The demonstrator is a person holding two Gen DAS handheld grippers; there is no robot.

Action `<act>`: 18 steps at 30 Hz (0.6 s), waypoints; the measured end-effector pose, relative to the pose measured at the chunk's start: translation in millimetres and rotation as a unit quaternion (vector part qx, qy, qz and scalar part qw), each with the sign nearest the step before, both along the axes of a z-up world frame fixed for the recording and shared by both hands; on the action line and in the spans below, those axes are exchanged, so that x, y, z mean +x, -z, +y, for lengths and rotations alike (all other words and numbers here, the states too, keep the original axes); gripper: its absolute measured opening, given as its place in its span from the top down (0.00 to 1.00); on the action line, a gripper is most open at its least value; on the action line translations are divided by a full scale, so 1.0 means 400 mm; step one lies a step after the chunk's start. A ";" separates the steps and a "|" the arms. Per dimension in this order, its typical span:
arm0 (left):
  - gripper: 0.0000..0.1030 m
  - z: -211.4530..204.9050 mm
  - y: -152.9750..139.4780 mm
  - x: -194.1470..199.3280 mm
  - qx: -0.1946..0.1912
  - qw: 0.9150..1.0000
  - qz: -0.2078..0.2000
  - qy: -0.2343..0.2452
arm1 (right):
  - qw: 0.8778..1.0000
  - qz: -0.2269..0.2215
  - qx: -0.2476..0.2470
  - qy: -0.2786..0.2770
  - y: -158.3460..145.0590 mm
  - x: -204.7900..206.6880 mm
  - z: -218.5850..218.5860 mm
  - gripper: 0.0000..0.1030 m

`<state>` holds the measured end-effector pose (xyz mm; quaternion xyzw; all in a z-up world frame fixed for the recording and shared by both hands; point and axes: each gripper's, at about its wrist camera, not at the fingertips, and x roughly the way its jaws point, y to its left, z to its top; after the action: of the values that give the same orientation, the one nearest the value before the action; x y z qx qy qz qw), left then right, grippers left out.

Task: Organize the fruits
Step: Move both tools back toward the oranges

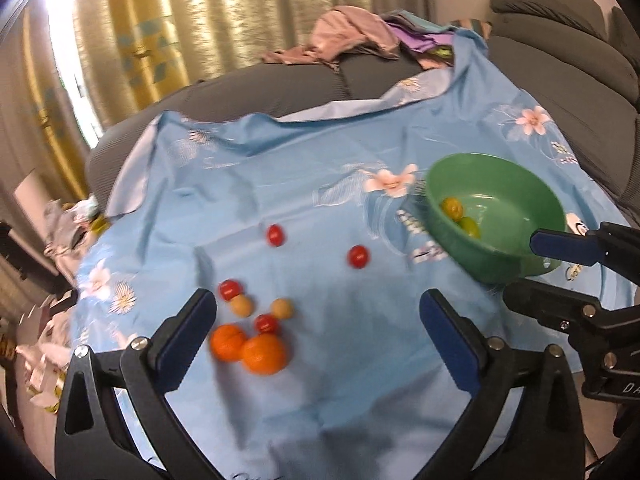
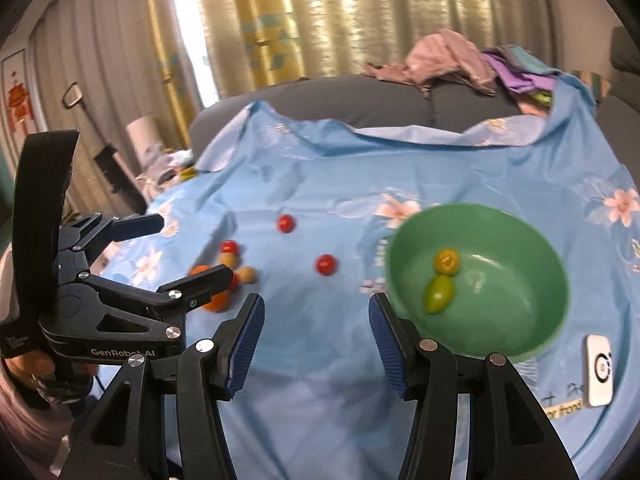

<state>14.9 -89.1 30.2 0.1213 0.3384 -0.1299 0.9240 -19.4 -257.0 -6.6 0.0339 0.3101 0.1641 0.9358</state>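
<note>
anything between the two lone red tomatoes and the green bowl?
No. Between the nearer red tomato and the green bowl only bare blue cloth shows, clearest in the right wrist view.

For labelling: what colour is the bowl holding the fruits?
Green bowl, plain, no pattern; shows best in the right wrist view.

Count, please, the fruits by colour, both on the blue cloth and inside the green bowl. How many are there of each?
Small red round fruits: 4
Large orange round fruits: 2
Small tan round fruits: 2
Yellow fruit in the green plastic bowl: 1
Green oval fruit in the bowl: 1
Total: 10
</note>
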 end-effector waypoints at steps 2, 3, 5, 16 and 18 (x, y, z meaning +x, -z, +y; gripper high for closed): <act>0.01 0.028 -0.006 -0.016 -0.005 1.000 -0.004 -0.011 | 1.000 -0.002 -0.001 -0.013 -0.006 -0.004 0.023 0.47; 0.01 0.044 -0.009 -0.025 -0.008 1.000 -0.005 -0.017 | 1.000 -0.003 -0.002 -0.018 -0.009 -0.006 0.034 0.47; 0.01 0.065 -0.012 -0.040 -0.009 1.000 -0.008 -0.025 | 1.000 -0.005 -0.003 -0.027 -0.015 -0.008 0.054 0.47; 0.01 0.149 -0.028 -0.068 -0.018 0.998 -0.018 -0.058 | 0.998 -0.010 -0.014 -0.061 -0.035 -0.023 0.136 0.47; 0.01 0.156 -0.026 -0.068 -0.020 0.998 -0.017 -0.058 | 0.998 -0.009 -0.016 -0.065 -0.035 -0.023 0.147 0.47</act>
<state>-12.3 -26.7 40.7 0.0851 0.3262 -0.0804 0.9380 -28.5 -198.0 7.5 -0.0030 0.3061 0.2203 0.9262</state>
